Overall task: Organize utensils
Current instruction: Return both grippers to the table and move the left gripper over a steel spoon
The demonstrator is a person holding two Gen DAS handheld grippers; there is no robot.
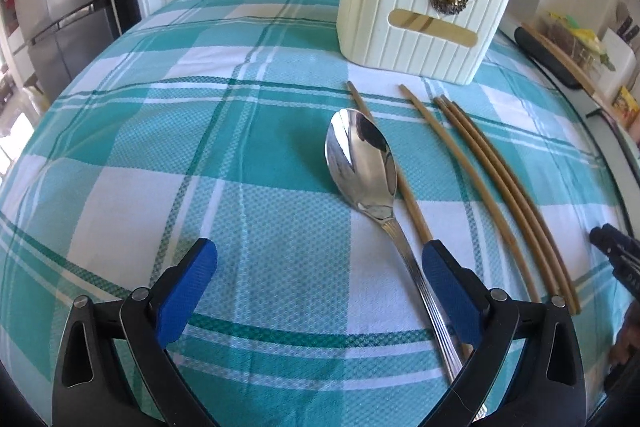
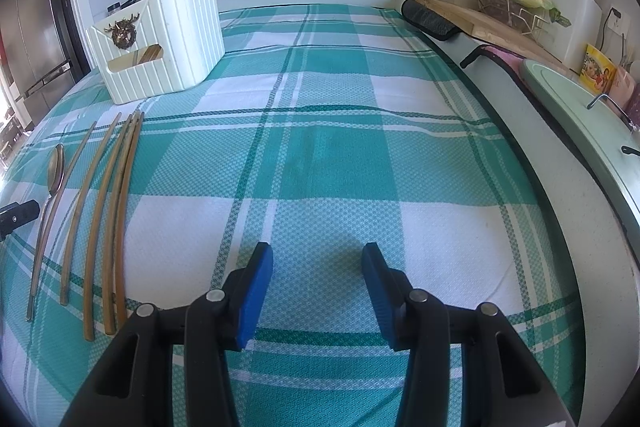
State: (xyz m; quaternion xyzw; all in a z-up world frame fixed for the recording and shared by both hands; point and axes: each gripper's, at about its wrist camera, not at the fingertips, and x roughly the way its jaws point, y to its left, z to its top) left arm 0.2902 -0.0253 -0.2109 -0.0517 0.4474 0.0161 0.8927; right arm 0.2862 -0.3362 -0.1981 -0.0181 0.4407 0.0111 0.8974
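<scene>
The worktop (image 1: pixel 120 155), under a teal and white checked cloth, fills both views. The cream ribbed utensil box (image 1: pixel 416 23) stands in the upper right of the left wrist frame, upper left of the right wrist frame, already holding what looks like a few sticks behind its slot. Four bamboo chopsticks (image 1: pixel 496 183) lie fanned below it, two touching, and the steel spoon (image 1: pixel 362 163) rests at centre, its bowl overlapping the leftmost chopstick.

The left claw (image 1: pixel 320 291) is spread wide, empty, with the spoon handle running just beside its right pad. Closing from here would likely catch the handle off-centre, so the slick metal could pivot or slip out, and the overlapped chopstick might be dragged or rolled along.

The right claw (image 2: pixel 318 291) is moderately open over bare cloth, well apart from the utensils. Pressing either claw low could snag and bunch the cloth, shifting everything.
</scene>
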